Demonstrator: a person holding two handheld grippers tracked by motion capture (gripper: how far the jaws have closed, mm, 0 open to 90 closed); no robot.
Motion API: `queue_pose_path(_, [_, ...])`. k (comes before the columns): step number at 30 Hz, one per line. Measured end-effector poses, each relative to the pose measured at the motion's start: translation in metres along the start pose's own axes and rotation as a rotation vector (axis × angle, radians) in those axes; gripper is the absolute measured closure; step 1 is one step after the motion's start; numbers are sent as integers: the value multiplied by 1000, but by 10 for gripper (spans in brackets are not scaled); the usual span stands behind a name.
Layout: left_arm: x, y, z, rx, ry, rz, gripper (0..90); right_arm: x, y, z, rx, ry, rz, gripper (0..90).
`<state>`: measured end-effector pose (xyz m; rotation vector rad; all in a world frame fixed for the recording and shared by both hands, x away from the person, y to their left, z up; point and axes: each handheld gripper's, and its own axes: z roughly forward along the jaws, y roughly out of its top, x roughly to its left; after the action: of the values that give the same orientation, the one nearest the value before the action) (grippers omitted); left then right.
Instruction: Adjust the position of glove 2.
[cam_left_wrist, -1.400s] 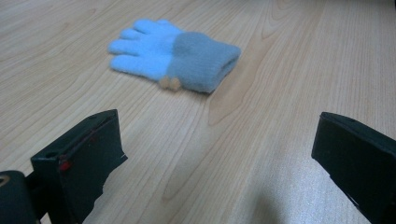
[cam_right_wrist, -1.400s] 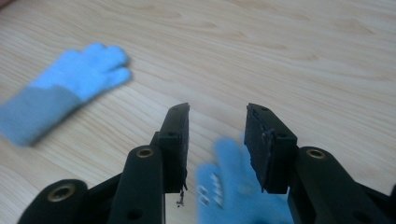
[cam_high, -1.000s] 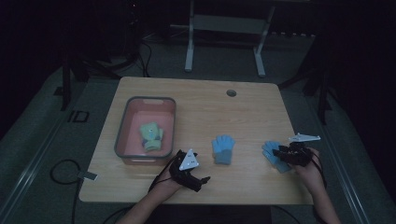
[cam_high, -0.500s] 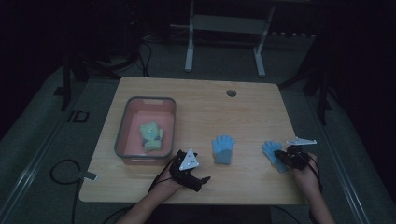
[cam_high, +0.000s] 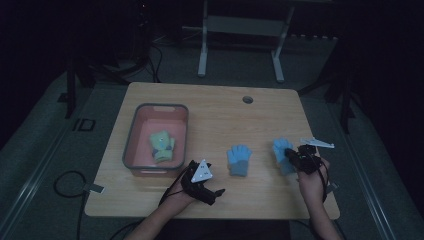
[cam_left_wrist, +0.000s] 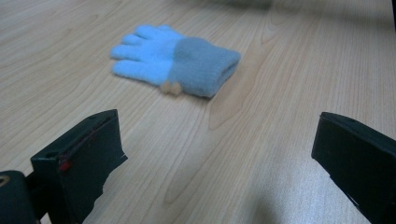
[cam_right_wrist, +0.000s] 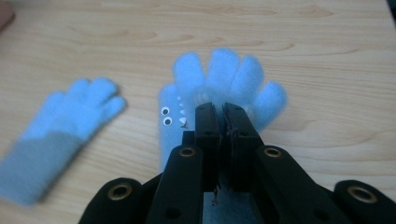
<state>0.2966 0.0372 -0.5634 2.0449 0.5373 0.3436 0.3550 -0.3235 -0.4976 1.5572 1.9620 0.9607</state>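
Fleecy and limp, the blue glove (cam_right_wrist: 224, 88) lies at the table's (cam_high: 210, 105) right; the right gripper (cam_high: 298, 157) pinches its palm. Left gripper (cam_left_wrist: 219, 154) gapes, idle.

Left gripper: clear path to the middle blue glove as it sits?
Probably yes. The left gripper is open, and the middle glove lies flat ahead with bare table between.
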Motion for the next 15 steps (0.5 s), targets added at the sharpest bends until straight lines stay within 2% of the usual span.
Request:
queue_pose_path(8, [-1,1,0,-3,2,8,21,12,-6,22,29,-35,82,852])
queue_pose_path(12, [-1,1,0,-3,0,12,21,10,-12,32,36,-43,132,844])
queue_pose_path(15, [-1,1,-1,-5,2,11,21,10,-17,41,49,-71,118,817])
